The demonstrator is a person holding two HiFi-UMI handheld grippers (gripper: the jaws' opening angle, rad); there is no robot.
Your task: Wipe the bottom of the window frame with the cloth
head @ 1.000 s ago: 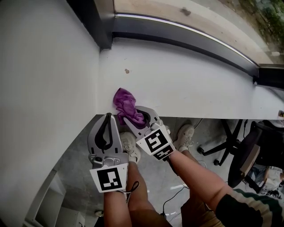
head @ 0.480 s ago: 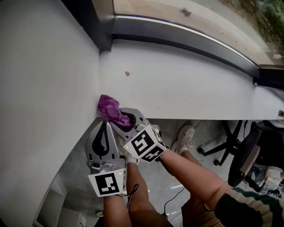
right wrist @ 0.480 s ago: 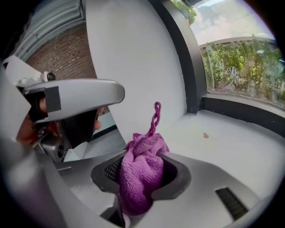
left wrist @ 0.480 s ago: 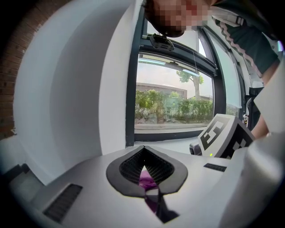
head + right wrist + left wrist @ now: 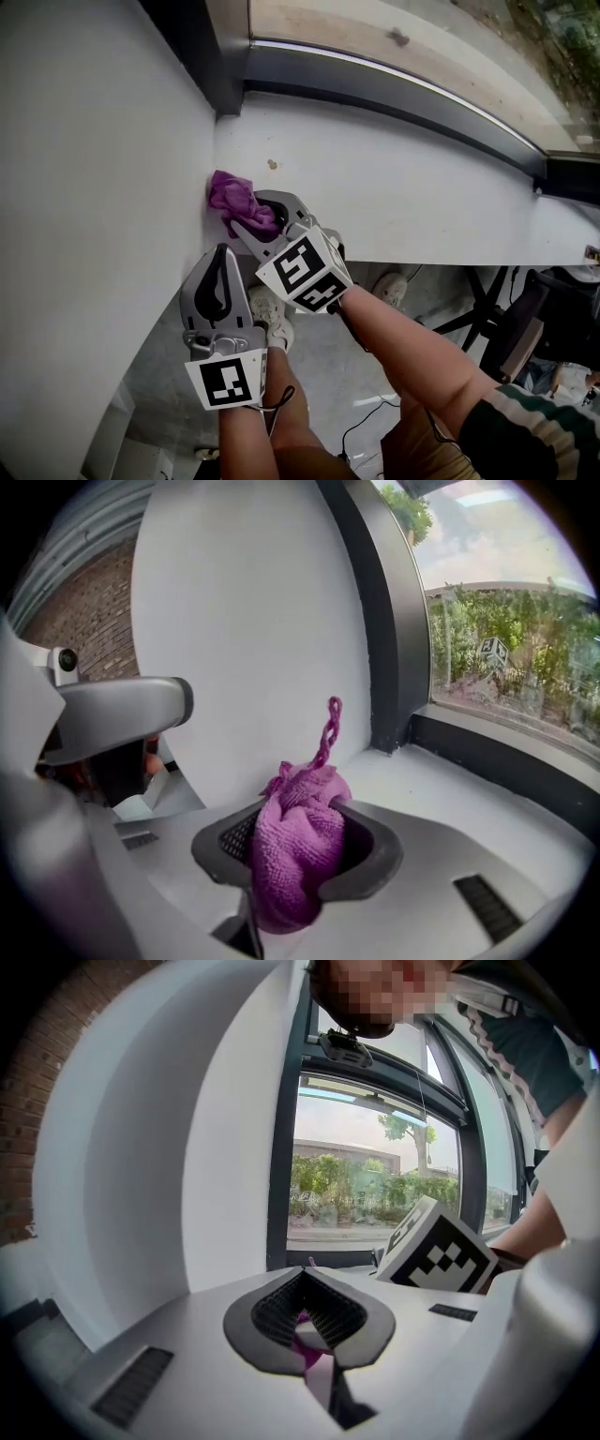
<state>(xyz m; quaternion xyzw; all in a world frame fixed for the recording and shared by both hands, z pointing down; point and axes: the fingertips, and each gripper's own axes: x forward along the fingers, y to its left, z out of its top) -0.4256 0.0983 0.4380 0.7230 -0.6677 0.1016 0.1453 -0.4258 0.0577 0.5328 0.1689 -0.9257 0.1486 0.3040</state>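
Note:
A crumpled purple cloth [image 5: 232, 199] lies on the white window sill [image 5: 403, 187], pressed into the corner against the left wall. My right gripper [image 5: 266, 214] is shut on it, and its jaws rest on the sill. In the right gripper view the cloth [image 5: 298, 841] bulges out between the jaws, with a twisted loop sticking up. The dark bottom rail of the window frame [image 5: 394, 86] runs along the sill's far side, well beyond the cloth. My left gripper [image 5: 221, 255] hangs below the sill's front edge, shut, with nothing held in it.
A small brown spot [image 5: 272, 165] marks the sill just beyond the cloth. The white wall [image 5: 94, 187] closes off the left. A dark upright post [image 5: 217, 56] meets the rail at the corner. Below the sill are the person's shoes and an office chair base [image 5: 492, 314].
My right gripper has carried the cloth left to the wall, then farther onto the sill toward the window. The left gripper has barely moved.

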